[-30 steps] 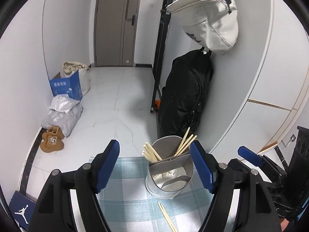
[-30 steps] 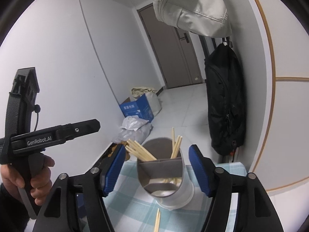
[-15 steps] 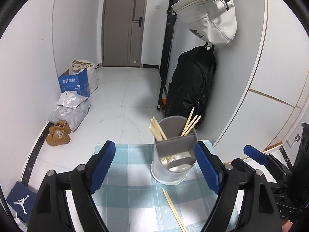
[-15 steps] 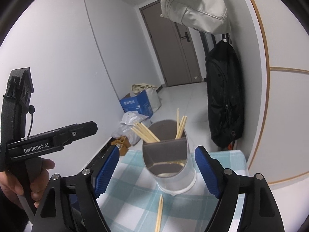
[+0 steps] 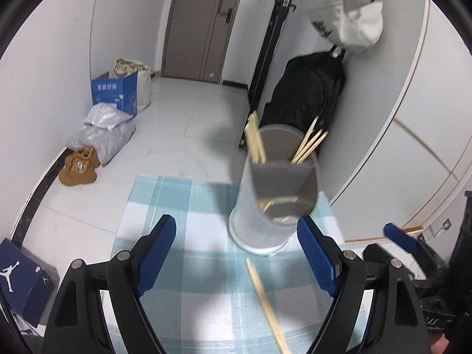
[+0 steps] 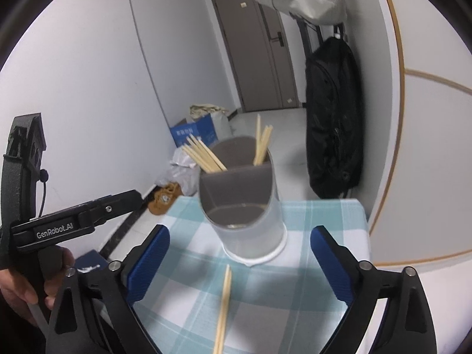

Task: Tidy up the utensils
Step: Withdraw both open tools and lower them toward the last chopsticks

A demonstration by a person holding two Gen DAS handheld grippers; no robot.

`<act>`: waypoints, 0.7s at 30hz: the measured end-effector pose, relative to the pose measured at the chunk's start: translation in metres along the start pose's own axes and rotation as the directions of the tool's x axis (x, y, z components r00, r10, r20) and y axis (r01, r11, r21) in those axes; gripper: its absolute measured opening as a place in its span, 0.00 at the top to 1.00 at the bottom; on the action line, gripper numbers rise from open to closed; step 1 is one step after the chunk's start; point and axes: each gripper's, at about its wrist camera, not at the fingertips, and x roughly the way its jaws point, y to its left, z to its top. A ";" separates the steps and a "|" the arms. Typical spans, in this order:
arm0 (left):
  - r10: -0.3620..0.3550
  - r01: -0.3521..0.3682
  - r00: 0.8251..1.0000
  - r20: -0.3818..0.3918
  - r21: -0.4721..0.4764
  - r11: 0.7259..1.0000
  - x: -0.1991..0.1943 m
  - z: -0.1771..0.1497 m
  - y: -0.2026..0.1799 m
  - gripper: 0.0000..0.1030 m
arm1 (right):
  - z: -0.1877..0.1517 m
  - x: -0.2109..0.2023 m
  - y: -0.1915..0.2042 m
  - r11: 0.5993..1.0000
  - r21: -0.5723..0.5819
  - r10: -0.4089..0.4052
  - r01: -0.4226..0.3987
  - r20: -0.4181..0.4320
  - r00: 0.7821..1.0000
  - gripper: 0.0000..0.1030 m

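My left gripper (image 5: 236, 253) stands wide open with nothing between its blue pads, and my right gripper (image 6: 239, 262) is spread just as wide, also empty. Between both sets of jaws, nearest me, a pale wooden chopstick pair (image 6: 223, 303) lies on the teal-and-white checked cloth (image 6: 321, 215). Just beyond its far tip stands the translucent round plastic utensil holder with a grey divider (image 6: 244, 206), upright on the cloth, more wooden chopsticks (image 6: 203, 156) leaning out of its two far compartments.
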 end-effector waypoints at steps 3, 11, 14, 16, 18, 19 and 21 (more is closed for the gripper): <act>0.021 -0.021 0.999 -0.033 -0.004 1.000 0.011 -0.008 0.007 0.22 | -0.010 0.010 0.000 1.000 -0.010 -0.013 0.012 -0.039 0.999 0.05; 0.086 -0.091 0.992 -0.091 -0.053 0.994 0.026 -0.013 0.031 0.22 | -0.037 0.049 0.015 0.997 -0.071 -0.004 -0.011 -0.209 0.978 0.06; 0.108 -0.112 0.989 -0.097 -0.045 0.993 0.027 -0.014 0.036 0.22 | -0.050 0.067 0.021 0.995 -0.095 -0.021 -0.008 -0.295 0.955 0.18; 0.129 -0.133 0.987 -0.097 -0.037 0.990 0.029 -0.016 0.041 0.22 | -0.059 0.082 0.022 0.994 -0.103 -0.019 -0.020 -0.368 0.930 0.37; 0.136 -0.140 0.985 -0.102 -0.037 0.989 0.030 -0.017 0.045 0.22 | -0.066 0.092 0.022 0.995 -0.097 -0.018 -0.024 -0.407 0.913 0.45; 0.133 -0.138 0.985 -0.107 -0.039 0.990 0.031 -0.018 0.047 0.22 | -0.068 0.096 0.022 0.995 -0.095 -0.017 -0.025 -0.421 0.907 0.45; 0.138 -0.143 0.984 -0.114 -0.035 0.989 0.031 -0.020 0.048 0.22 | -0.071 0.100 0.022 0.994 -0.108 -0.036 -0.012 -0.432 0.901 0.45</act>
